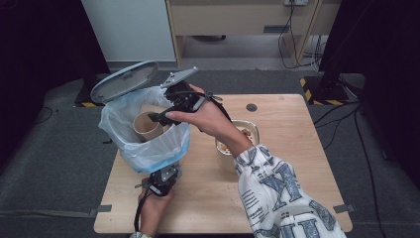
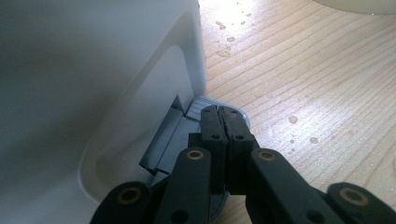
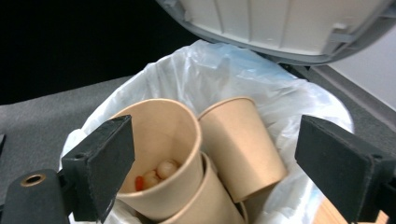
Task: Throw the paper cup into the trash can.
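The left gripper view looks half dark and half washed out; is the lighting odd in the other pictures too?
Left gripper view: the white plastic bin wall lies in shadow while glare bleaches the pale wooden table. Right gripper view: the right gripper shows blurred jaws, the tan paper cups sharper. High view: even light on the table, dark corners.

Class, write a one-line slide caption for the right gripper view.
Open right tongs above paper cups in a bag-lined bin, lid raised.
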Available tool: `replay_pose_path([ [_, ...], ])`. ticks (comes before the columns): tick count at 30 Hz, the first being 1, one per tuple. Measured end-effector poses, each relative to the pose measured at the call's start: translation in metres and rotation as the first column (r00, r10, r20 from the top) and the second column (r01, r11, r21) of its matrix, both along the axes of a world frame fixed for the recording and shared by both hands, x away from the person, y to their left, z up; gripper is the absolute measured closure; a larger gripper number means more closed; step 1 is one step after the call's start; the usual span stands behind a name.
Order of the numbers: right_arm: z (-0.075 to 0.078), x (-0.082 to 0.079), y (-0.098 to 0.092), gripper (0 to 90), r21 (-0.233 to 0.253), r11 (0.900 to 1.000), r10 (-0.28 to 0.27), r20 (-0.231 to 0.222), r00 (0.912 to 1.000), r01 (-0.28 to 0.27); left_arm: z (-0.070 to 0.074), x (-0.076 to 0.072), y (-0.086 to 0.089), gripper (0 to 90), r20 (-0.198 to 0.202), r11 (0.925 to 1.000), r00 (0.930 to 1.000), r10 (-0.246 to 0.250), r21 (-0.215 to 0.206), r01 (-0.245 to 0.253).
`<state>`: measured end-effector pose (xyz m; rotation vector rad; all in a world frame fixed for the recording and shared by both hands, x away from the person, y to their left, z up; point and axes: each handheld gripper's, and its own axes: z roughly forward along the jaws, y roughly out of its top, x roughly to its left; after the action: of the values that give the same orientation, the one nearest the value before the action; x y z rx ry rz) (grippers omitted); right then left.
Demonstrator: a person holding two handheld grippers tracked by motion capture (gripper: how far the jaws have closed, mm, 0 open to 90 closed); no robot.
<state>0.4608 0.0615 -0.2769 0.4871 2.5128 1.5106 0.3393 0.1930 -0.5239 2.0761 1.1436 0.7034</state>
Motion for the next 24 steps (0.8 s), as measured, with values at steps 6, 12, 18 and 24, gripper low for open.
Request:
replay_pose_path([
  [6, 0.0, 0.004, -0.01, 10.8, 0.0, 1.0, -0.028, 0.002, 0.9996, 0.028, 0.0, 0.0, 0.0, 87.9, 0.0, 1.0, 1.0, 0.001, -0.001, -0.001],
  [12, -0.003, 0.008, -0.025, 10.5, 0.001, 0.998, -0.062, 0.005, 0.9981, 0.062, 0.0, 0.0, 0.0, 87.9, 0.0, 1.0, 1.0, 0.002, 0.0, -0.002],
  [18, -0.007, 0.014, -0.039, 10.2, -0.003, 0.996, -0.088, 0.009, 0.9961, 0.088, 0.0, 0.0, 0.0, 87.9, 0.0, 1.0, 1.0, -0.002, 0.002, 0.002],
  [24, -0.012, 0.018, -0.053, 9.7, 0.003, 0.993, -0.118, 0.005, 0.993, 0.118, 0.0, 0.0, 0.0, 87.9, -0.002, 1.0, 1.0, -0.003, 0.006, 0.003],
])
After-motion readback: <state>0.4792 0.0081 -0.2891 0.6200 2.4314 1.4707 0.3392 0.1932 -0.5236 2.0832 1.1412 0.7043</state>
